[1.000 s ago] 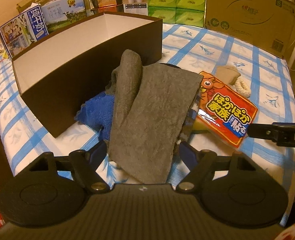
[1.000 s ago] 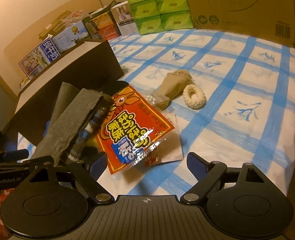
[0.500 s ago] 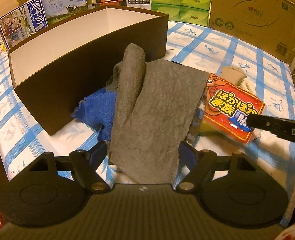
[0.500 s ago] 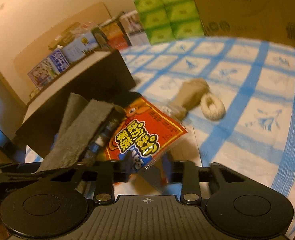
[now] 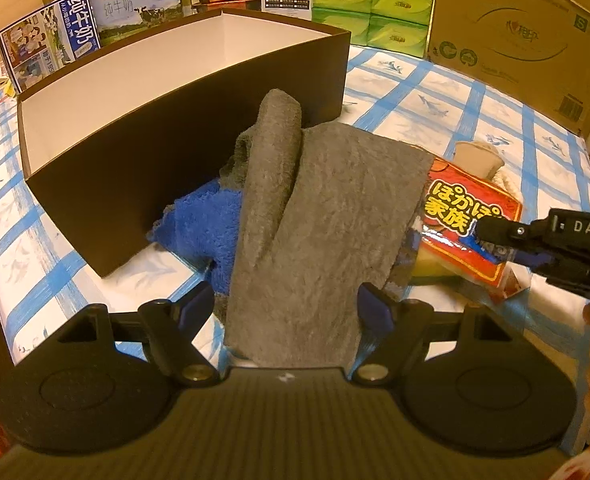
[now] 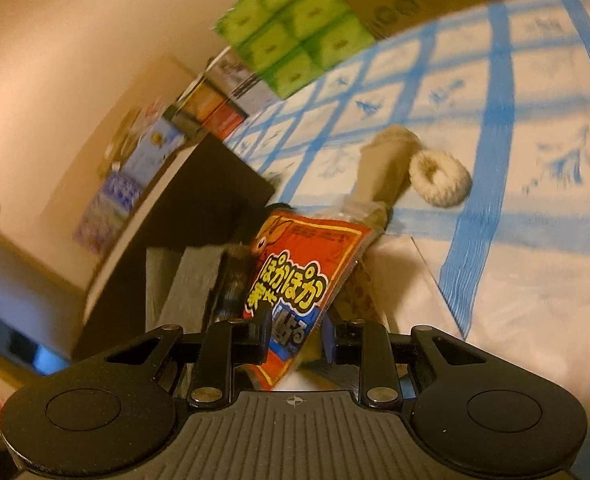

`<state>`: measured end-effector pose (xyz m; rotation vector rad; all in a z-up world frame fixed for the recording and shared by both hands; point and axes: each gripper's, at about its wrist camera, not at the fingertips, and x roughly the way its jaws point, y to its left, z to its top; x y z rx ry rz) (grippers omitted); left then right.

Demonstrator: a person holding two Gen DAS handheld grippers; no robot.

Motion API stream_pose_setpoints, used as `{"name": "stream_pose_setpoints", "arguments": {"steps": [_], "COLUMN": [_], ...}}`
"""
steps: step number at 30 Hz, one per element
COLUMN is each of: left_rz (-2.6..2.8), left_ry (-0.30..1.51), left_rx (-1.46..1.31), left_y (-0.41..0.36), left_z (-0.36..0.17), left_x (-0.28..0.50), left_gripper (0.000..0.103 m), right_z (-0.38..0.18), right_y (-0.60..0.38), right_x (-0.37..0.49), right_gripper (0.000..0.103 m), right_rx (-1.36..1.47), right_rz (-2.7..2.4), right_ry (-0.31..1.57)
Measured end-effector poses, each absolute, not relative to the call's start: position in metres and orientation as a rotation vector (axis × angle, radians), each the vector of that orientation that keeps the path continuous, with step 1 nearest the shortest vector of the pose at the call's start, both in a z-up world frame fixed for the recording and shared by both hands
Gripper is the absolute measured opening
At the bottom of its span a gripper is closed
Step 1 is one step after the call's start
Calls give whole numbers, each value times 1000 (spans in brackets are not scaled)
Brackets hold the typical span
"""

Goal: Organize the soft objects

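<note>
A: Our right gripper (image 6: 293, 330) is clamped on the red heat-pack packet (image 6: 299, 276), tilted up just right of the grey towel (image 5: 319, 216).

B: Our left gripper (image 5: 285, 304) gapes wide around that towel, probably bound for the dark box (image 5: 199, 128) at far left.

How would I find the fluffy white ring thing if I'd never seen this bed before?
Start at the big dark open box on the blue-checked sheet, then go past its end to the red-orange packet held in the right gripper. Just beyond the packet lies a tan sock, and the fluffy ring touches it. It is the only cream, doughnut-shaped thing with a hole.
</note>
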<state>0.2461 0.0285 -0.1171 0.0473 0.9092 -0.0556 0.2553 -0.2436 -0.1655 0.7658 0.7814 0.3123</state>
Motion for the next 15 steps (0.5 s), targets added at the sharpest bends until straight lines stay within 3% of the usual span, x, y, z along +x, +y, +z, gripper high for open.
{"name": "stream_pose_setpoints", "arguments": {"steps": [1, 2, 9, 12, 15], "left_rz": [-56, -56, -77, -93, -110], "left_ry": [909, 907, 904, 910, 901], "left_rx": [49, 52, 46, 23, 14], "left_y": [28, 28, 29, 31, 34], "left_z": [-117, -117, -121, -123, -123], "left_x": [247, 248, 255, 258, 258], "left_gripper": [78, 77, 73, 64, 41], "right_z": [-167, -167, -128, -115, -110], "right_y": [-245, -245, -239, -234, -231], "right_x": [258, 259, 241, 229, 223], "right_gripper": [25, 14, 5, 4, 3], "right_rx": [781, 786, 540, 428, 386], "right_rz": [314, 316, 379, 397, 404], "right_ry": [788, 789, 630, 589, 586]}}
